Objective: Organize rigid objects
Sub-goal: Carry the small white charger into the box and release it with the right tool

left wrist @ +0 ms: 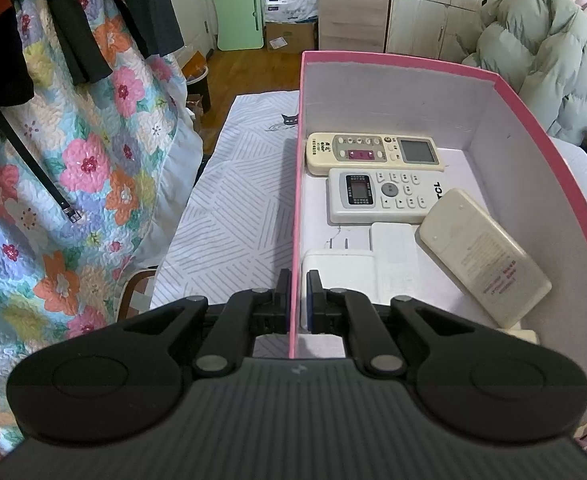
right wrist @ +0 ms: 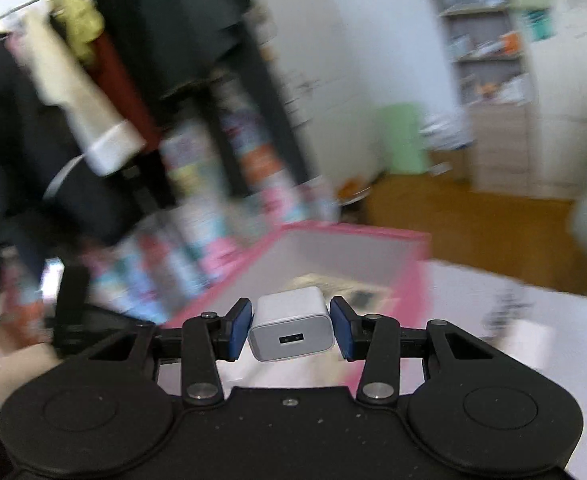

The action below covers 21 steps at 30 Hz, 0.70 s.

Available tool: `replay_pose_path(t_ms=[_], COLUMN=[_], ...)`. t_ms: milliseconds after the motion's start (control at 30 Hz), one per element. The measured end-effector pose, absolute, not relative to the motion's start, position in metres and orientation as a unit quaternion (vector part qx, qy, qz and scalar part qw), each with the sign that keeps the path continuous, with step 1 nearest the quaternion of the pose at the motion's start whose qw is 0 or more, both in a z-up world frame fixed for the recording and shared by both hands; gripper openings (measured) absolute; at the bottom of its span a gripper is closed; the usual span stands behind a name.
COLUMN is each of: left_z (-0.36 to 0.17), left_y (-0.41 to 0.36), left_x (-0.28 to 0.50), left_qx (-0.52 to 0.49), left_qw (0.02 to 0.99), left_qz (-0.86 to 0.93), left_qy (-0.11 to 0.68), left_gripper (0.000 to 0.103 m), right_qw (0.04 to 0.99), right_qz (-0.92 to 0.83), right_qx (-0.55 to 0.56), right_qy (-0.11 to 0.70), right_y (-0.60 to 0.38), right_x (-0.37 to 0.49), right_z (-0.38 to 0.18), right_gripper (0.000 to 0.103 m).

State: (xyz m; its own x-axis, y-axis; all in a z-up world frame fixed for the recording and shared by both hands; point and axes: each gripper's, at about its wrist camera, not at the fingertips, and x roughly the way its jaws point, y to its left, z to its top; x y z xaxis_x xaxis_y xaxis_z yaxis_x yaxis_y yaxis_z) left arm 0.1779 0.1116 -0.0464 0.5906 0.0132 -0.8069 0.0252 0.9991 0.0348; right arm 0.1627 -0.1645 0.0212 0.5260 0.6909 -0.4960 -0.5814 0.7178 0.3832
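The left gripper (left wrist: 298,298), matte black plastic with ribbed housing and round metal pivots, is clenched on the thin left wall of the pink box (left wrist: 521,104), one finger outside and one inside. The box is cardboard, pink outside and at the rim, plain white within, and it sits on a white cloth (left wrist: 233,200) printed with grey hatched lines. Inside, at the far end, lies a cream remote (left wrist: 373,153) with a grey screen and a magenta button panel; just in front of it lies a white remote (left wrist: 385,196) with a small screen and rows of pale keys. A third remote (left wrist: 483,254), yellowed and smooth, lies face down and slanted toward the right wall, its far end over the white remote's corner. Flat white blocks (left wrist: 393,256) with rounded corners lie near the clamped wall. A quilted floral blanket (left wrist: 93,168) hangs at the left.

In the right wrist view, much blurred, the right gripper (right wrist: 292,330) grasps a white charger (right wrist: 291,326) between its blue pads (right wrist: 240,328): a glossy rounded cube with a USB slot facing the camera. It is held in the air, with the pink box beyond and below it.
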Motion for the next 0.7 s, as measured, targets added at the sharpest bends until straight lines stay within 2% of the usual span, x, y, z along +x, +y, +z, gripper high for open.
replay_pose_path(t_ms=[233, 400, 700], left_z=[-0.046, -0.047, -0.047], left_y=[0.113, 0.114, 0.115], left_x=[0.179, 0.18, 0.18], left_qx=[0.019, 0.019, 0.018], left_qw=[0.891, 0.891, 0.892], left_qz=[-0.01, -0.014, -0.021], left_qy=[0.453, 0.453, 0.452], left_gripper=[0.005, 0.005, 0.005], right_qw=[0.833, 0.837, 0.826], right_qz=[0.379, 0.341, 0.309], right_qx=[-0.046, -0.159, -0.208], right_qy=[0.401, 0.397, 0.424], right_y=[-0.078, -0.049, -0.057], right_x=[0.202, 0.207, 0.213], right_z=[-0.011, -0.028, -0.033], right_gripper=[0.048, 0.048, 0.048])
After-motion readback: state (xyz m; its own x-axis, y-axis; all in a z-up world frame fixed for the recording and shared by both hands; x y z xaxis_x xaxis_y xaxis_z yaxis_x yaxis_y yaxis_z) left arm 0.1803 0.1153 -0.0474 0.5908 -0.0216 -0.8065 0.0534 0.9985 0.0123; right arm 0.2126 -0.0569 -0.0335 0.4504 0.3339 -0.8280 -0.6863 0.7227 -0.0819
